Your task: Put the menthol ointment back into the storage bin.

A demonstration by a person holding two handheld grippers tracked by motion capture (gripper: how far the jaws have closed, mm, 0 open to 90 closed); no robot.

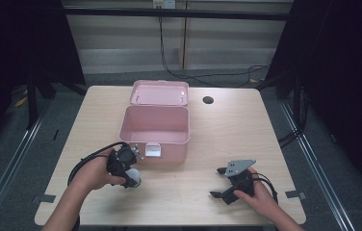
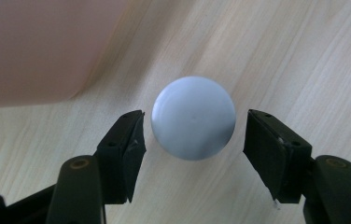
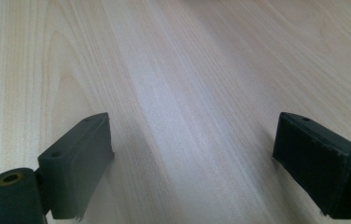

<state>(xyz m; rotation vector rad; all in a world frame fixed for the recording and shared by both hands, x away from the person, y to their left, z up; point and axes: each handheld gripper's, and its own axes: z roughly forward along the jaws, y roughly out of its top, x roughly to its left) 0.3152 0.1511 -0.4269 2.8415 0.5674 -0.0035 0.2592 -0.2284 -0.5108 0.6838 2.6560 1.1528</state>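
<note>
On the pale wood-grain worktop [image 1: 217, 125] there are two grippers, one ball and one box. At the near left, the left gripper [image 1: 130, 169] points down over a single smooth white ball [image 2: 193, 117] that rests on the worktop just in front of the box's near left corner. In the left gripper view the ball sits between the two black jaws, a thin gap showing on each side, so the pads are not pressing it and the gripper is released around it. In the middle stands one pink rectangular box [image 1: 155, 131], its hinged lid thrown back toward the far side and a small metal latch on its near wall; no writing can be read on it. At the near right, the right gripper [image 1: 221, 183] lies low over bare worktop, well apart from the ball, its jaws spread wide with nothing between them.
</note>
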